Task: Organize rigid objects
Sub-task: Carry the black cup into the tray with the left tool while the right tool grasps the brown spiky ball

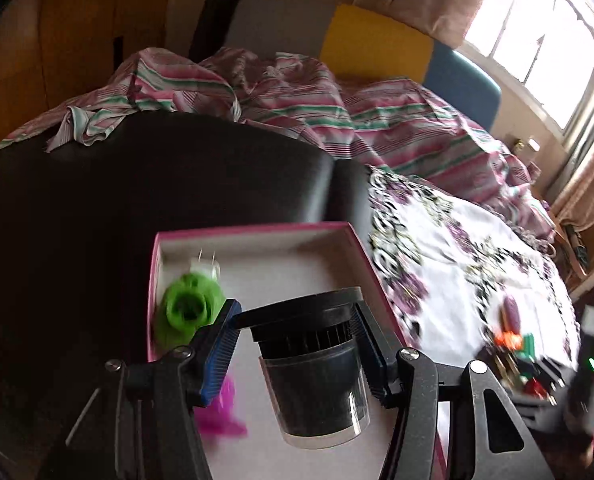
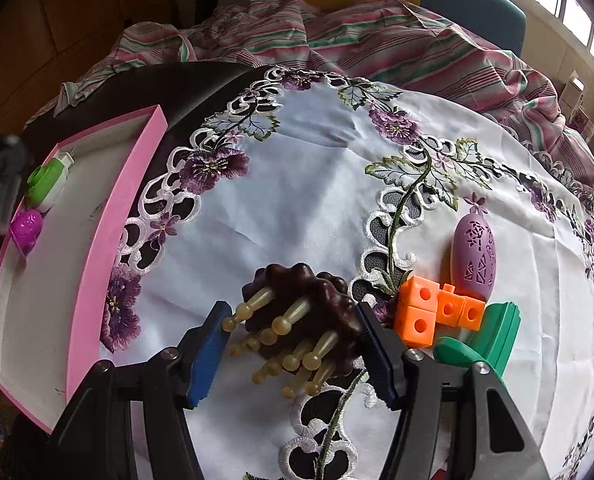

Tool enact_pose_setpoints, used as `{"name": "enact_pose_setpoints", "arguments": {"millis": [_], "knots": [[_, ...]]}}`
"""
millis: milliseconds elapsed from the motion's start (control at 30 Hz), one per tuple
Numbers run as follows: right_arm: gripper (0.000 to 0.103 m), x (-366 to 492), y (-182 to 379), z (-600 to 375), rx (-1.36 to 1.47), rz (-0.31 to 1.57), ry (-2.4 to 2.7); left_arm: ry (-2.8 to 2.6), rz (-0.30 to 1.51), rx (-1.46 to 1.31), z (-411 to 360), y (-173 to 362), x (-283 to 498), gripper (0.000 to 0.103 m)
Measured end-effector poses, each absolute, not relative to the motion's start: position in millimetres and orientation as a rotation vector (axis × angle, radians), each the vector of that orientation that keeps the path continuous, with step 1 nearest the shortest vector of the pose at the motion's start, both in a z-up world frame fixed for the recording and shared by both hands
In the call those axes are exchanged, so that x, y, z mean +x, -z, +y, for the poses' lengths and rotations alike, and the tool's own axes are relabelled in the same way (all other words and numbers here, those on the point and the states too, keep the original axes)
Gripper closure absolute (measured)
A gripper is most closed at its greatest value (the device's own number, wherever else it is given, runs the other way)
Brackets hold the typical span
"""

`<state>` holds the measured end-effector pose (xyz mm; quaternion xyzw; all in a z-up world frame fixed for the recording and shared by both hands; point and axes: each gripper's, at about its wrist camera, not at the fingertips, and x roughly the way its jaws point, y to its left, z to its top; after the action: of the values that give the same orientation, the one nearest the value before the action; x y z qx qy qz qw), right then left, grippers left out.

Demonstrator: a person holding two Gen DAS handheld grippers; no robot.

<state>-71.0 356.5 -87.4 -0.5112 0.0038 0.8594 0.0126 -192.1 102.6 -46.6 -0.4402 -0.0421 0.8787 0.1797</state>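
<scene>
**Loupe hangs over the pink box; massager sits between the right jaws**

The black loupe-like cylinder, flanged at the top and clear-rimmed at the bottom, is held between the jaws of the left gripper, which are narrowed onto its ribbed neck. Its long axis runs roughly along the fingers, clear end toward the camera. It hangs directly above the white floor of the pink box, whose far left corner already holds a green-and-white plug-in piece; a magenta trinket lies just beside the left finger. My judgement is that the release is near: the drop is straight down into bare floor, right of both items.

In the right view, the dark wooden massager with pale knobbed pegs lies on the embroidered cloth covering the table. The right gripper brackets it, jaws at medium width; the right pad touches its lobed edge, but I cannot tell whether the left pad bears on the pegs, so the grip is uncertain. The box lies well to its left, at the table's left edge.

Just right of the massager sit 1 orange cube cluster, a purple perforated egg and a green piece.
</scene>
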Motion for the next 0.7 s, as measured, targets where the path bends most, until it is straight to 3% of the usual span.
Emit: {"name": "enact_pose_setpoints", "arguments": {"millis": [333, 433, 600, 700], "knots": [[0.04, -72.5, 87.2, 356.6, -1.595, 0.02, -2.682, -2.513, -0.057, -1.341, 115.7, 84.2, -242.4, 0.04], [0.04, -72.6, 87.6, 356.5, -1.594, 0.019, -2.681, -2.53, -0.04, -1.332, 113.3, 81.3, -237.5, 0.039], [0.04, -73.2, 88.6, 355.6, -1.592, 0.018, -2.677, -2.589, -0.027, -1.259, 100.9, 66.7, -215.0, 0.026], [0.04, -73.1, 88.4, 355.4, -1.589, 0.016, -2.677, -2.609, -0.026, -1.221, 93.5, 56.4, -199.4, 0.026]]}}
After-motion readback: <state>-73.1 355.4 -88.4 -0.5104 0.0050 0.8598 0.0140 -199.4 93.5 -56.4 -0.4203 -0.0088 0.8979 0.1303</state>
